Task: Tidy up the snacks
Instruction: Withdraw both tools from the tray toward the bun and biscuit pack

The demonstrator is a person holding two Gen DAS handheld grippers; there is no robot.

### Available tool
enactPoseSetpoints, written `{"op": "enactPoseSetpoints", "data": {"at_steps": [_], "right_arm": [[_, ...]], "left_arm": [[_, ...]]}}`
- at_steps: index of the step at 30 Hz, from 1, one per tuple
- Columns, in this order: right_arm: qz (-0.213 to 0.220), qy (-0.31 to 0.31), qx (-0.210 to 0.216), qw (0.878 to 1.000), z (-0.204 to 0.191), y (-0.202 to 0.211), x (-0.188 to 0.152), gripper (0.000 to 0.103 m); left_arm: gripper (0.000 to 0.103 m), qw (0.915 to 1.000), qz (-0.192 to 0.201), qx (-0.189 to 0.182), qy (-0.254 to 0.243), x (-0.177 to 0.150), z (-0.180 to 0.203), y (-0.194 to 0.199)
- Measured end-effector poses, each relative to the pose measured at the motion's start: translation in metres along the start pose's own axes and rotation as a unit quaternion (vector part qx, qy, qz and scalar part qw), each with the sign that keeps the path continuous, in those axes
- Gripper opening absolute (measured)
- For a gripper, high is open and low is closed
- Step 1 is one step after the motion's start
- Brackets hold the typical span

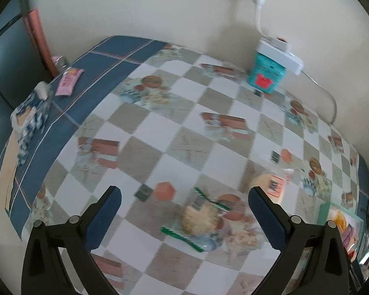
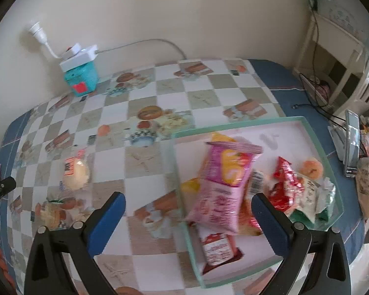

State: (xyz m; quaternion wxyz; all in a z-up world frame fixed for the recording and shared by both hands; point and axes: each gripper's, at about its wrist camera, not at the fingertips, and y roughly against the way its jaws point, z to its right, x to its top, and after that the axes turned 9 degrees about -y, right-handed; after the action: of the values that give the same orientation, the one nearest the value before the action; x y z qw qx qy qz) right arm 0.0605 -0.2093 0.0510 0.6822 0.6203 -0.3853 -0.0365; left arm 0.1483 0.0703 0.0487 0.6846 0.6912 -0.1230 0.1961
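My left gripper [image 1: 184, 196] is open and empty above a clear snack bag with green edges [image 1: 200, 217] lying on the checked tablecloth. A round pale bun in clear wrap [image 1: 270, 184] lies just to its right; it also shows in the right wrist view [image 2: 76, 172]. My right gripper [image 2: 188, 202] is open and empty over the near left part of the green-rimmed tray [image 2: 236, 122]. A pink snack bag [image 2: 221, 189] lies between its fingers on the tray's left rim. Red and white snack packs [image 2: 295, 189] and a red sachet [image 2: 216, 248] lie in the tray.
A teal box [image 1: 265, 76] with a white power strip on top stands by the wall. A pink packet [image 1: 67, 81] and a patterned cloth [image 1: 29, 120] lie at the table's far left. A phone [image 2: 352, 145] and cables lie right of the tray.
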Motion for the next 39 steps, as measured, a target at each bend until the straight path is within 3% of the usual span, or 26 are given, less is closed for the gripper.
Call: {"op": "enactPoseSetpoints", "data": {"at_steps": [15,23,39], "right_arm": [[-0.029,0.049,0.05,0.997,-0.077,-0.007,-0.028,0.103],[-0.052,0.074,0.05,0.995,-0.095,-0.027,-0.04,0.103],[-0.086,0.069,0.016,0.994,-0.083,-0.063,-0.042,0.103]], "left_arm": [[0.103,0.998,-0.021,-0.001,0.059,-0.015,-0.062,-0.012],[0.103,0.9972,-0.053,-0.028,0.045,-0.021,-0.051,-0.033],[0.103,0.9932,-0.106,-0.049,0.007,-0.029,-0.018,-0.068]]}}
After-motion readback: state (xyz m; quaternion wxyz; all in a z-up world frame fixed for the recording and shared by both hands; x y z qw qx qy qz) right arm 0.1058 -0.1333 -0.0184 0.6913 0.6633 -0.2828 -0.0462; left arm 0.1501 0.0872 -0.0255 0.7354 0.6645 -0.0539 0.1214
